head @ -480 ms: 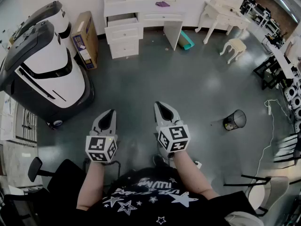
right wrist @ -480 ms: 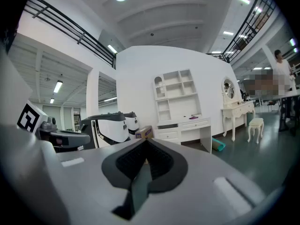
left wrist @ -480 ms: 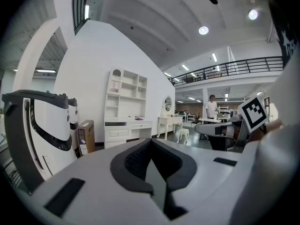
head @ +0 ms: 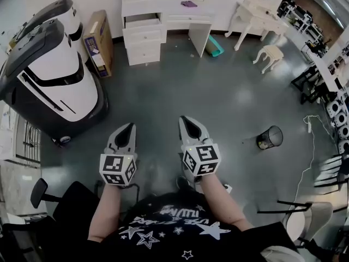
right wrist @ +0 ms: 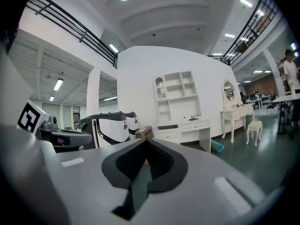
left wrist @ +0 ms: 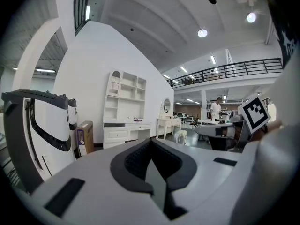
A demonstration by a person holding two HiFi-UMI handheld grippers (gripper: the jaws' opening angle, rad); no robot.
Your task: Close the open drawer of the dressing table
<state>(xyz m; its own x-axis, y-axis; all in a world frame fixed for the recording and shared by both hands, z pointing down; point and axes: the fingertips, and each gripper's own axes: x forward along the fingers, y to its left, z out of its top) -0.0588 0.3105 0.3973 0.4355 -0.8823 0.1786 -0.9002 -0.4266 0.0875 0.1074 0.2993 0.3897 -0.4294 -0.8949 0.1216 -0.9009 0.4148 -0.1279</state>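
The white dressing table [head: 163,12] stands far off against the back wall, with a stack of drawers on its left side. The top drawer [head: 143,22] is pulled out. Both grippers hover side by side over the grey floor, close to my body and well short of the table. The left gripper [head: 131,126] is shut and holds nothing. The right gripper [head: 182,119] is shut and empty too. In the left gripper view the table [left wrist: 124,130] shows small beyond the left gripper [left wrist: 151,140]. In the right gripper view the table [right wrist: 183,124] lies beyond the right gripper [right wrist: 146,140].
Two large white-and-black machines [head: 49,70] stand at the left, with a cardboard box [head: 98,42] beside the drawers. A teal roll [head: 215,47] lies by the table's right leg. A second vanity [head: 262,10], a stool [head: 272,53] and a black waste bin [head: 271,138] are at the right.
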